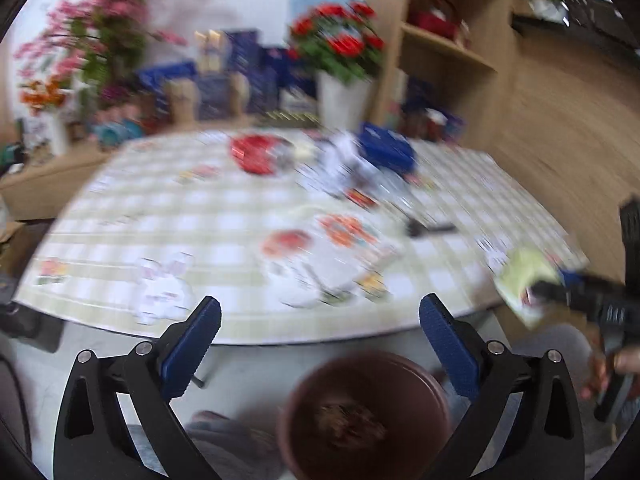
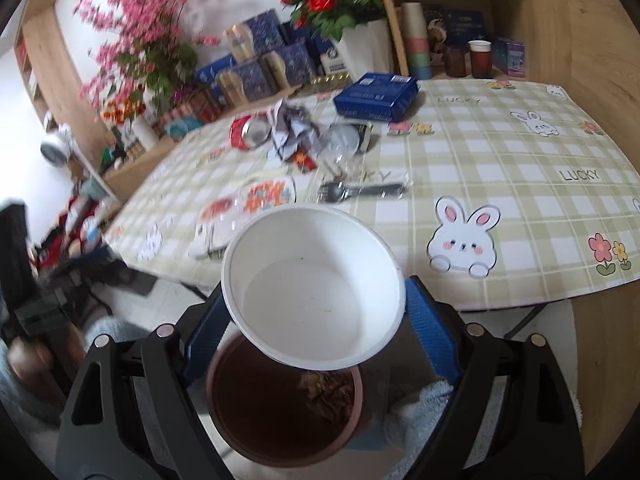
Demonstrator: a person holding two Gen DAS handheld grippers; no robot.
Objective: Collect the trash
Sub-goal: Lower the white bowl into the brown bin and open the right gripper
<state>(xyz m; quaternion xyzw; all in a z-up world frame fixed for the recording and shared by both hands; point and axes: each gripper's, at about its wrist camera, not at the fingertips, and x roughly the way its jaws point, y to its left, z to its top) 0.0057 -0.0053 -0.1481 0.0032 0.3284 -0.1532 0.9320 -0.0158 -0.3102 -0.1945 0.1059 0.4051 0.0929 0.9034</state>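
Green-and-white checked cloth printed with rabbits and the word LUCKY covers the desk (image 2: 520, 160), and wooden shelves with pink and red flowers (image 2: 328, 0) stand behind it. Only the right wrist view is sharp: it shows the right claw (image 2: 316, 308) clenched on a white paper bowl (image 2: 312, 292), tilted and empty, held over a dark brown bin (image 2: 280, 412) that stands on the floor below the desk's edge with some brownish scraps inside. Further back on the desk lie a black plastic fork (image 2: 360, 191), crumpled wrappers (image 2: 292, 132), a red can (image 2: 250, 132) and a blue box (image 2: 376, 96). The left wrist view is heavily blurred, yet it alone shows the left claw (image 1: 320, 344), its blue pads spread wide with nothing between them, above the same bin (image 1: 364, 416). At its right edge it also catches the right claw from the side (image 1: 540, 290) with a pale object, too smeared to name.
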